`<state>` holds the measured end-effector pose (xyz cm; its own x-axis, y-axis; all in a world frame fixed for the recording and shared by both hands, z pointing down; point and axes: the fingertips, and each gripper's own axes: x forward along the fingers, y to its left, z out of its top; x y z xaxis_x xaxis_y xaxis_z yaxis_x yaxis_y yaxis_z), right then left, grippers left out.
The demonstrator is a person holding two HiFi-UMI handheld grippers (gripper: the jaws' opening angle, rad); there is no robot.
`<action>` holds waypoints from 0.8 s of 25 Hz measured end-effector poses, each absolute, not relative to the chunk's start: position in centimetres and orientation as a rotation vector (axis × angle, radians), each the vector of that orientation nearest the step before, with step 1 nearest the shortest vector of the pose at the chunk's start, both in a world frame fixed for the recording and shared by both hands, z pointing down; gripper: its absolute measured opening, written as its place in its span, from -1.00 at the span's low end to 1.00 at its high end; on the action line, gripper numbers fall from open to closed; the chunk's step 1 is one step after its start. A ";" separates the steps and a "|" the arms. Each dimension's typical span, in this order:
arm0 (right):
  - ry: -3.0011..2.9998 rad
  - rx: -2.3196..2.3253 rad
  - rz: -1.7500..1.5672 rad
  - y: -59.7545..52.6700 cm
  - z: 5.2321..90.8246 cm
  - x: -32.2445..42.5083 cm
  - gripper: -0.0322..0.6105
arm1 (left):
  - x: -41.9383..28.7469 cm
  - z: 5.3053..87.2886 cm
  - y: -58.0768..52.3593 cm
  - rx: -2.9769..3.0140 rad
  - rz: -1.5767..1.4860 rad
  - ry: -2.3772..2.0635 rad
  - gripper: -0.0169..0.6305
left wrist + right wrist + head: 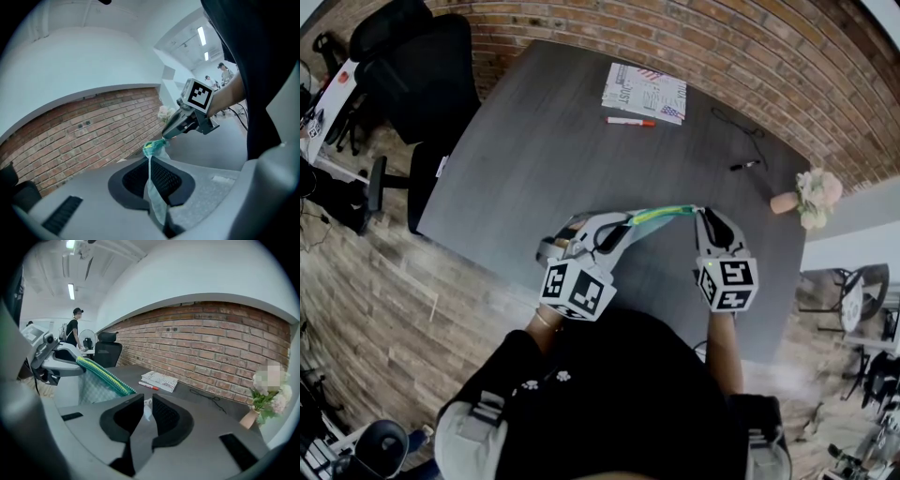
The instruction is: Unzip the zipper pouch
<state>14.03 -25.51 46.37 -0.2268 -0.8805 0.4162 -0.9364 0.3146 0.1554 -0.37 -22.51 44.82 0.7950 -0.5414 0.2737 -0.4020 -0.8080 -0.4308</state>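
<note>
Under the left tongs, one end of the zipper pouch hides.

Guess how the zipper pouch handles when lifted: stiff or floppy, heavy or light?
Probably floppy: the pouch looks thin and creases flat where the left tongs pinch it. Likely light: held in the air, its green zipper edge stays nearly straight. That edge looks like the stiffest part.

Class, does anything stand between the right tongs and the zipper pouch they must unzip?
Nothing visible does. The right tongs sit at the end of the zipper pouch, jaws slightly apart around a small white tab. The left tongs clamp the pouch's other end, above the table.
</note>
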 end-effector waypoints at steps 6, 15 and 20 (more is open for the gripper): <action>-2.258 1.673 0.190 -25.1 45.2 13.5 -0.65 | -1.2 44.8 -23.5 -2.655 -0.539 0.777 -0.92; -2.428 1.748 0.140 -23.9 42.3 12.2 -0.90 | -2.3 43.7 -24.8 -2.850 -0.319 0.912 -0.92; -2.447 1.765 0.137 -23.0 42.0 11.7 -0.90 | -3.2 43.1 -25.0 -2.916 -0.273 0.953 -0.92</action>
<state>11.72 -23.03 41.97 -0.3123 -0.9379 0.1509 -0.9489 0.3156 -0.0022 -3.19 -25.04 43.13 0.7929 -0.5909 0.1488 -0.5801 -0.8067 -0.1127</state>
